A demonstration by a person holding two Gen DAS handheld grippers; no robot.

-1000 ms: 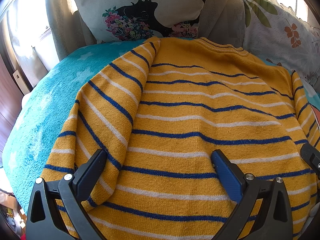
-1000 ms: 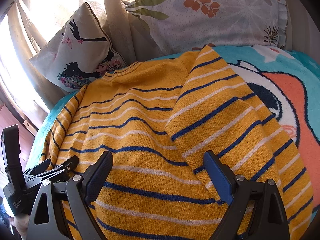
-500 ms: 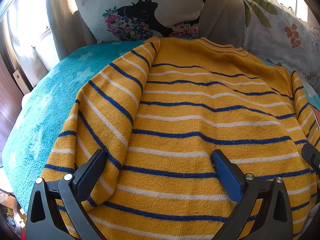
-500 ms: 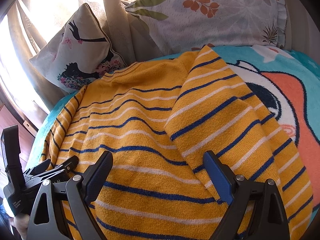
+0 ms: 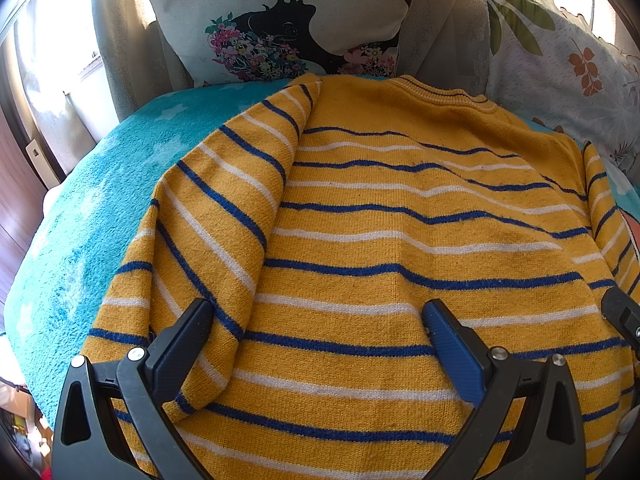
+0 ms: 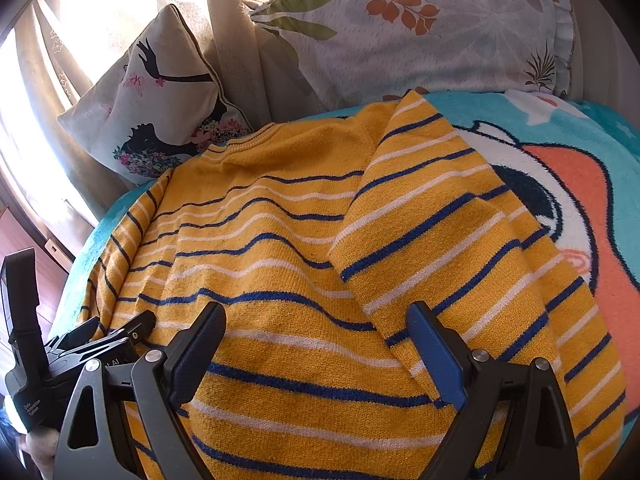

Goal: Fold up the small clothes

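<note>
A small yellow sweater (image 5: pixel 400 248) with blue and white stripes lies flat on a turquoise blanket (image 5: pixel 88 216), collar toward the pillows. Both sleeves are folded inward over its body: the left sleeve (image 5: pixel 208 232) and the right sleeve (image 6: pixel 448 232). My left gripper (image 5: pixel 316 316) hovers open over the lower left part of the sweater, one finger resting near the left sleeve's cuff. My right gripper (image 6: pixel 316 320) stands open above the sweater (image 6: pixel 256 248) near the right sleeve's cuff. Neither holds cloth. In the right wrist view the left gripper's body (image 6: pixel 60 364) shows at the lower left.
Two printed pillows lean at the back: one with a black silhouette (image 5: pixel 280 28), one with leaves (image 6: pixel 420 28). A beige curtain (image 6: pixel 232 20) hangs behind them. The blanket carries a large orange and white cartoon figure (image 6: pixel 580 208) on the right. A wooden floor (image 5: pixel 16 216) lies left of the bed.
</note>
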